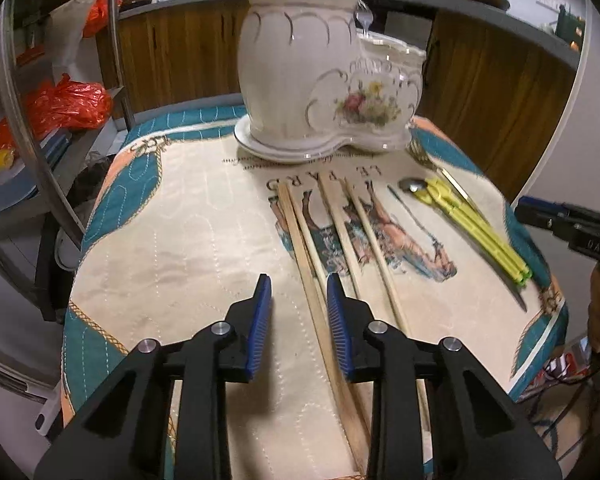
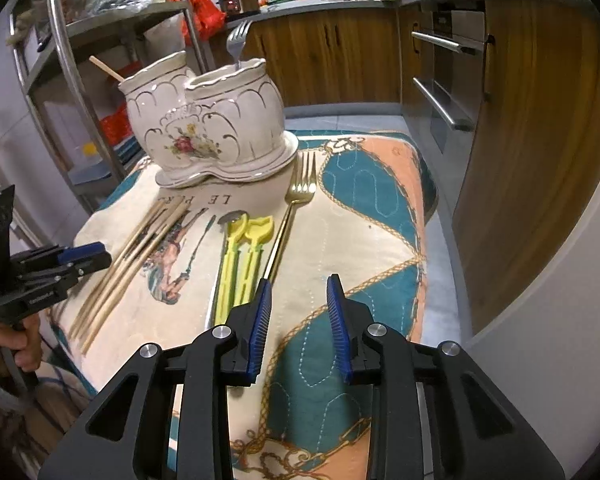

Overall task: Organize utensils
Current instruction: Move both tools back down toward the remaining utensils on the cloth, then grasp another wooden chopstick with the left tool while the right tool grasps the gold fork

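Note:
A white ceramic two-pot utensil holder stands on its saucer at the far side of the table. One pot holds a silver fork, the other a wooden stick. Several wooden chopsticks lie on the cloth. Beside them lie a silver spoon, two yellow plastic utensils and a gold fork. My left gripper is open above the chopsticks' near ends. My right gripper is open and empty, just right of the gold fork's handle.
A quilted teal, peach and cream cloth covers the small table. A metal shelf rack with red bags stands left. Wooden kitchen cabinets and an oven run behind and right. The right gripper also shows in the left wrist view.

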`<move>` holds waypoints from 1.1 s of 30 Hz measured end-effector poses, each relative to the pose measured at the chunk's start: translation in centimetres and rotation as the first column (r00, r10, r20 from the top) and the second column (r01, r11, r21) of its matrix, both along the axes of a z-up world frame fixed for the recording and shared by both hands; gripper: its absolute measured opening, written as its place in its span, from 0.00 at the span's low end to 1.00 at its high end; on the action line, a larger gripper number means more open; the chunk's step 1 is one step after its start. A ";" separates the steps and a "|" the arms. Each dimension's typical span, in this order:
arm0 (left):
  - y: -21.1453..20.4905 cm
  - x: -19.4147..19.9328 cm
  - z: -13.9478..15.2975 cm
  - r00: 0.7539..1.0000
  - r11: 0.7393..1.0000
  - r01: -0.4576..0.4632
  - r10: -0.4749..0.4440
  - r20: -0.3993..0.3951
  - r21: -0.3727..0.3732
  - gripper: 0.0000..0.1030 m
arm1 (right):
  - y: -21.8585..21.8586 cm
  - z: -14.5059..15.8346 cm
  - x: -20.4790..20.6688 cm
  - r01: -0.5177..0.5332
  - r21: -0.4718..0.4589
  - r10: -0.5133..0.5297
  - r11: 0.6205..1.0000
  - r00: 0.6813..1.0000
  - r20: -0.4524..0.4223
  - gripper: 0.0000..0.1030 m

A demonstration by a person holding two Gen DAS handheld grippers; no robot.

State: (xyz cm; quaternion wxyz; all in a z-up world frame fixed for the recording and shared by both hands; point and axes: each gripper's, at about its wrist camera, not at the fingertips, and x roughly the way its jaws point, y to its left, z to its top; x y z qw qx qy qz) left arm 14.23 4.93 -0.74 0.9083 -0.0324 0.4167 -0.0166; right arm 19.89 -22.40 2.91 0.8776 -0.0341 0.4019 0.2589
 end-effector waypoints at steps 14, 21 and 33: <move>-1.3 0.9 -0.1 0.999 0.998 0.034 -0.032 -0.042 0.059 0.26 | 2.7 -0.4 5.6 -0.039 -0.001 0.039 0.999 0.992 -0.116 0.27; -0.2 1.5 0.0 0.998 0.999 0.012 -0.010 -0.059 0.031 0.13 | 4.5 -1.2 7.8 -0.061 -0.037 0.053 0.997 0.982 -0.181 0.21; 1.5 1.7 0.5 0.999 0.998 -0.003 0.000 -0.051 -0.059 0.12 | 5.5 -1.4 8.6 -0.093 -0.101 0.072 0.991 0.979 -0.191 0.19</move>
